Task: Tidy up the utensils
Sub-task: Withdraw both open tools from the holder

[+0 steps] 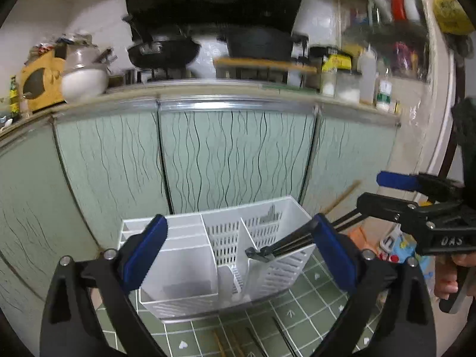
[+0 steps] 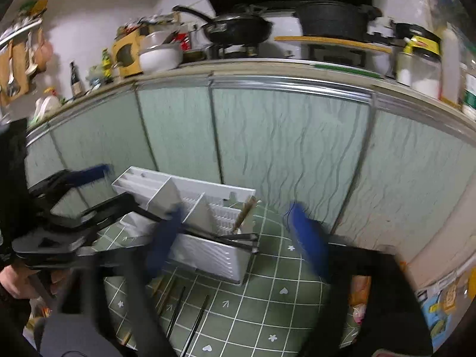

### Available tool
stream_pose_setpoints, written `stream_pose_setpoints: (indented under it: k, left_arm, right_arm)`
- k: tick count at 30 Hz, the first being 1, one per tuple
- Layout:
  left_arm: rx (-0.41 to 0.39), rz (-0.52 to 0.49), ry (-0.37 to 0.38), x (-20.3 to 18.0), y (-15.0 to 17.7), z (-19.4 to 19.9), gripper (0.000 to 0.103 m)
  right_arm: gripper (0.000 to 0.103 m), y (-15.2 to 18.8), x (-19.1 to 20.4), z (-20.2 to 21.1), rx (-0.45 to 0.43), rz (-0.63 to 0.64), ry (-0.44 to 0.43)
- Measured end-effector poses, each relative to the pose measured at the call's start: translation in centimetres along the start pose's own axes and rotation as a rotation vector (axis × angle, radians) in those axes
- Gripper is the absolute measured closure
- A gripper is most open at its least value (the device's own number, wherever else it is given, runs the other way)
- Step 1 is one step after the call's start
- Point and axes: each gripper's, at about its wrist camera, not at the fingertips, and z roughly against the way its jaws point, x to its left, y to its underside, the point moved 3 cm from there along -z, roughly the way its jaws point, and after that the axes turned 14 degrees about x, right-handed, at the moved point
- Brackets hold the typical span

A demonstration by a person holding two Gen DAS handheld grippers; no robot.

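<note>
A white plastic utensil caddy (image 1: 208, 255) with several compartments stands on the green tiled mat against the cabinet; it also shows in the right wrist view (image 2: 208, 253). My left gripper (image 1: 238, 253) is open, its blue pads on either side of the caddy. Black chopsticks (image 1: 285, 247) reach from the right, their tips over the caddy's right compartment. In the right wrist view these black chopsticks (image 2: 232, 239) lie across the caddy's right end, and my right gripper (image 2: 238, 238) looks wide open and blurred. A wooden chopstick (image 2: 245, 212) stands in the right compartment.
More black chopsticks (image 2: 190, 318) and wooden ones (image 2: 162, 290) lie on the green mat (image 2: 267, 297) in front of the caddy. Green cabinet doors (image 1: 235, 160) stand right behind it. Pans, jars and bottles crowd the counter (image 1: 208, 86) above. Coloured packages (image 1: 401, 247) lie at right.
</note>
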Motion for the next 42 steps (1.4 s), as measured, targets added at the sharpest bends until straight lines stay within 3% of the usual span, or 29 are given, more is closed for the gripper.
stream_pose_setpoints:
  k: [3,6,16,25,34,42]
  left_arm:
    - [0.012,0.027,-0.037,0.7,0.5,0.7,0.007]
    - [0.003,0.019,-0.053,0.8,1.0,1.9,0.006]
    - [-0.049,-0.011,-0.113,0.0,4.0,6.5,0.005]
    - [-0.05,0.006,-0.083,-0.2,9.2,9.4,0.005]
    - [-0.023,-0.035,-0.123,-0.4,13.5,9.8,0.005]
    - [-0.001,-0.009,-0.114,-0.1,16.3,9.7,0.005]
  right_arm:
    - [0.012,0.6,-0.1,0.6,-0.015,0.013,0.036]
    - [0.008,1.3,0.1,1.5,-0.03,0.026,0.052]
    - [0.008,5.0,1.3,3.9,-0.062,0.009,0.088]
    - [0.008,9.1,3.3,5.1,-0.047,0.028,0.086]
    - [0.008,12.4,4.8,6.2,-0.026,0.038,0.056]
    - [0.008,15.0,5.7,6.2,-0.024,0.052,0.067]
